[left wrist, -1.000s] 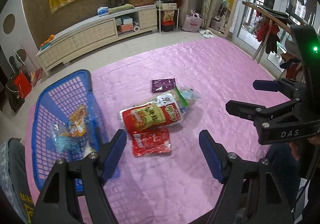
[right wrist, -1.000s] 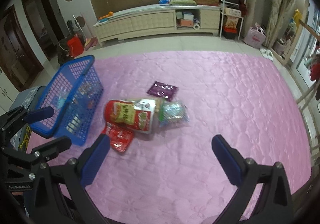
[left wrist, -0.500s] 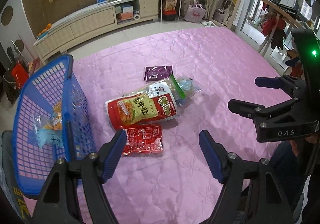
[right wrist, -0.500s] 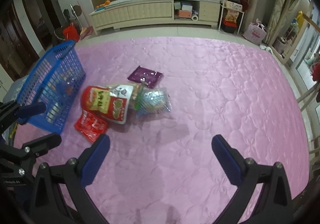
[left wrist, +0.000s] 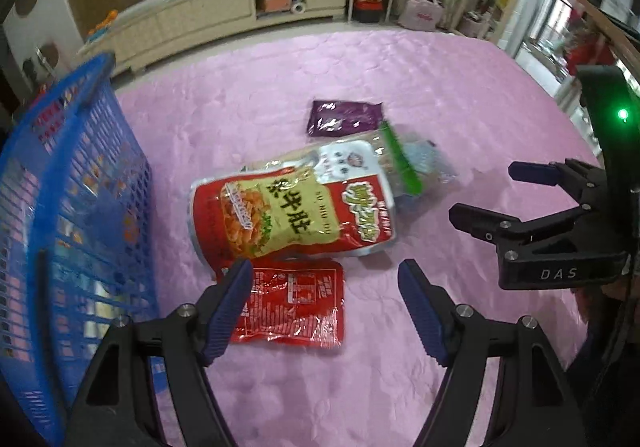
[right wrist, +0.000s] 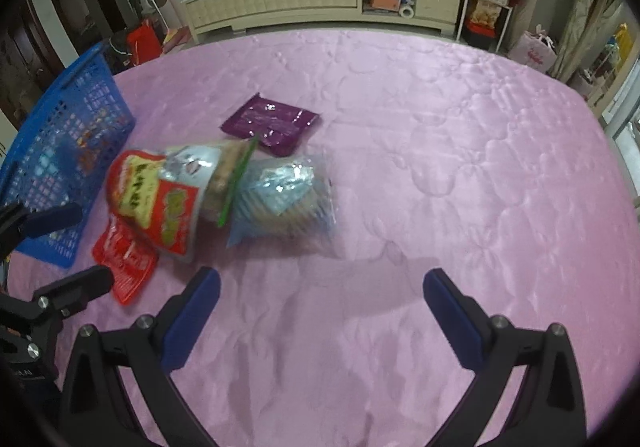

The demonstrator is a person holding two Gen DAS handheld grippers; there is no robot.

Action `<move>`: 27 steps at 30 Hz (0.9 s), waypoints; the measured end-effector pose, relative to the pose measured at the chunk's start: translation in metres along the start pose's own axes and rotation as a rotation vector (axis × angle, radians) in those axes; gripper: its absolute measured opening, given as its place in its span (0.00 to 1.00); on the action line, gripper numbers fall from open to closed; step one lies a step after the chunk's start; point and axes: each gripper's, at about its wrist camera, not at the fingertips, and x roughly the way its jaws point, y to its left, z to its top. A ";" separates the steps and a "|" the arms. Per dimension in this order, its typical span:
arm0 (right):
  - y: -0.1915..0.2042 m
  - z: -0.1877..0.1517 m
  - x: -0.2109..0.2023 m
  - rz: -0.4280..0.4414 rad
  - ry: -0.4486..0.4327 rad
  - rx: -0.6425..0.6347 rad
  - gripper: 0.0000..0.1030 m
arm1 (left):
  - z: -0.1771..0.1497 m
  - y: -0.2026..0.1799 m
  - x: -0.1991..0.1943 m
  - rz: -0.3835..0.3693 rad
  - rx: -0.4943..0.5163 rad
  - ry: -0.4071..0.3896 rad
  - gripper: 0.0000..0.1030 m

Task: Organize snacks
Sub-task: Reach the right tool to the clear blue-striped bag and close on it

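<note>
At the far left of the pink quilted mat (right wrist: pixel 460 151) stands a blue plastic basket (left wrist: pixel 80 183), with a few wrapped snacks showing dimly through its lattice wall. Just right of it lies the heap of loose snacks. A flat red sachet (left wrist: pixel 296 303) sits nearest, its far edge tucked under a large red and yellow pouch (left wrist: pixel 288 215) that lies on its side. Against that pouch's right end rests a clear bag with a green strip (left wrist: pixel 396 163), and right of that a clear bag of pale blue packets (right wrist: pixel 280 199) (blurred in both views). Beyond them, a little apart, lies a purple packet (right wrist: pixel 272 123).

The left gripper (left wrist: pixel 324 295) hangs over the red sachet with its jaws spread and nothing between them; its left finger overlaps the sachet's edge in the picture, though contact cannot be told. The right gripper (right wrist: pixel 320 299) is released too, jaws wide over bare mat, near and to the right of the heap.
</note>
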 end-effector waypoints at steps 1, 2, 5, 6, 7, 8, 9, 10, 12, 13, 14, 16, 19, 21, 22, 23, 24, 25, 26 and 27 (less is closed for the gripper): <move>0.000 0.002 0.005 0.004 0.006 -0.004 1.00 | 0.001 0.002 0.002 -0.002 -0.008 -0.001 0.71; 0.001 0.004 0.008 0.004 0.009 -0.010 1.00 | 0.001 0.005 0.003 0.000 -0.016 -0.008 0.71; 0.005 0.008 0.017 0.012 0.019 -0.039 1.00 | 0.005 0.011 0.007 0.018 -0.031 -0.028 0.71; 0.008 0.009 0.020 0.019 0.022 -0.050 1.00 | 0.006 0.013 0.008 0.023 -0.037 -0.028 0.71; 0.008 0.010 0.022 0.020 0.022 -0.057 1.00 | 0.008 0.015 0.010 0.025 -0.043 -0.026 0.71; 0.010 0.012 0.023 0.017 0.022 -0.062 1.00 | 0.009 0.017 0.012 0.022 -0.049 -0.023 0.71; 0.010 0.013 0.025 0.018 0.021 -0.066 1.00 | 0.009 0.018 0.012 0.019 -0.050 -0.021 0.71; 0.011 0.014 0.027 0.018 0.022 -0.068 1.00 | 0.009 0.019 0.011 0.019 -0.050 -0.021 0.71; 0.011 0.015 0.029 0.013 0.023 -0.069 1.00 | 0.011 0.020 0.013 0.029 -0.042 -0.025 0.71; 0.011 0.016 0.031 0.017 0.025 -0.069 1.00 | 0.012 0.020 0.015 0.034 -0.036 -0.025 0.71; 0.012 0.016 0.033 0.018 0.025 -0.073 0.99 | 0.011 0.019 0.015 0.039 -0.029 -0.025 0.71; 0.014 0.018 0.034 0.012 0.011 -0.089 0.99 | 0.010 0.019 0.016 0.044 -0.024 -0.025 0.71; 0.015 0.018 0.035 -0.003 -0.005 -0.118 0.99 | 0.009 0.020 0.017 0.042 -0.019 -0.022 0.71; 0.019 0.021 0.036 0.003 -0.016 -0.133 0.98 | 0.010 0.020 0.017 0.044 -0.019 -0.026 0.71; 0.021 0.021 0.034 -0.001 -0.030 -0.149 0.91 | 0.011 0.021 0.017 0.041 -0.020 -0.027 0.71; 0.023 0.021 0.034 -0.004 -0.037 -0.159 0.83 | 0.011 0.022 0.017 0.038 -0.023 -0.025 0.71; 0.024 0.020 0.032 -0.004 -0.051 -0.173 0.78 | 0.011 0.023 0.017 0.033 -0.033 -0.022 0.71; 0.026 0.020 0.031 -0.008 -0.058 -0.181 0.71 | 0.011 0.023 0.017 0.031 -0.039 -0.021 0.71; 0.026 0.020 0.030 -0.005 -0.062 -0.185 0.69 | 0.011 0.023 0.017 0.029 -0.043 -0.020 0.71; 0.026 0.019 0.031 -0.006 -0.063 -0.186 0.68 | 0.011 0.023 0.015 0.030 -0.049 -0.022 0.71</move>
